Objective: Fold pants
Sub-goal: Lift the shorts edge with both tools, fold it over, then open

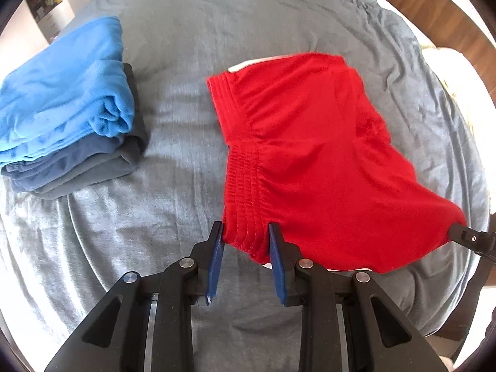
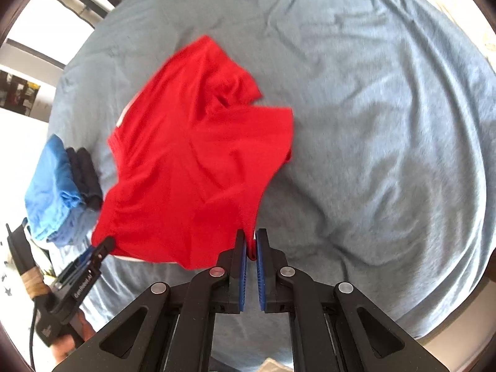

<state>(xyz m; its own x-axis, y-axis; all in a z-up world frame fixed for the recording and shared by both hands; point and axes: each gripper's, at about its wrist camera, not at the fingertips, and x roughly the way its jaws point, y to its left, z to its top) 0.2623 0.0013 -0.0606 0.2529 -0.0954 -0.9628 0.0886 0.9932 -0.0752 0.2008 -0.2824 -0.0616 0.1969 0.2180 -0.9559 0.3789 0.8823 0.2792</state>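
Observation:
Red shorts (image 1: 303, 155) lie partly lifted over a grey-blue sheet (image 1: 179, 62). My left gripper (image 1: 246, 232) has its blue pads around the ribbed waistband corner with a wide gap between them, so it is open around the cloth. My right gripper (image 2: 250, 241) is shut on a hem corner of the red shorts (image 2: 192, 161) and holds it up. The right gripper also shows at the right edge of the left wrist view (image 1: 465, 235). The left gripper shows at the lower left of the right wrist view (image 2: 102, 248) at the waistband corner.
A stack of folded clothes (image 1: 71, 114), light blue on top of dark blue and grey, sits on the sheet to the left of the shorts; it also shows in the right wrist view (image 2: 59, 192). Wooden floor (image 1: 434, 9) lies beyond the bed's far right edge.

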